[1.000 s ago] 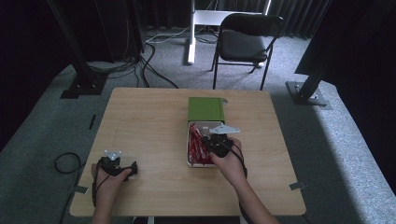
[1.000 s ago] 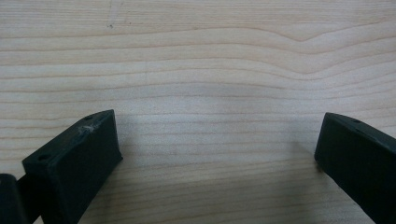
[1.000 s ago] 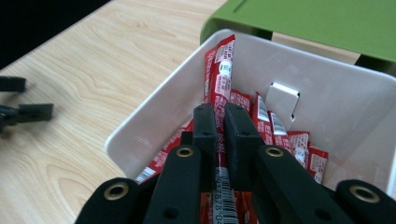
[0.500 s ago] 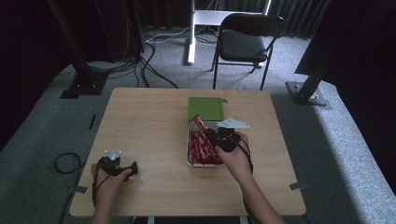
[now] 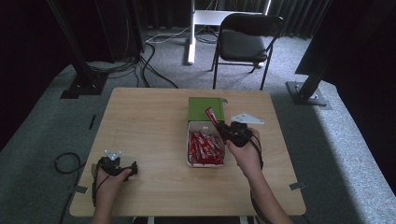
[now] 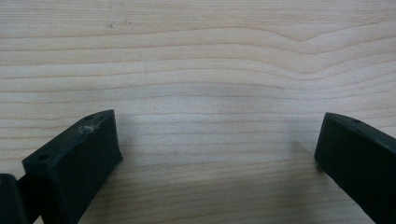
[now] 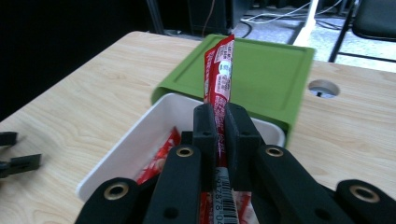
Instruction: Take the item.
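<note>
A white box (image 5: 189, 140) of several red stick packets (image 5: 205, 149) stands right of the table's middle, its green lid (image 5: 203, 109) lying just behind it. My right gripper (image 5: 220, 128) hovers over the box's far right part, shut on one red packet (image 5: 211, 115) that sticks up and away from it. In the right gripper view the packet (image 7: 219, 70) stands pinched between the jaws of the right gripper (image 7: 220, 123), above the box (image 7: 140, 135) and in front of the lid (image 7: 266, 70). My left gripper (image 5: 132, 168) rests open on the front left of the table, the left gripper (image 6: 217, 149) holding nothing over bare wood.
A black chair (image 5: 247, 37) stands behind the table, with dark stand bases (image 5: 84, 84) on the floor at both far corners. A round hole (image 7: 323, 87) is cut in the tabletop beside the lid. A cable (image 5: 65, 163) lies on the floor at the front left.
My right gripper has risen and moved toward the far side, lifting one red packet out of the box. The left gripper has stayed where it was.
</note>
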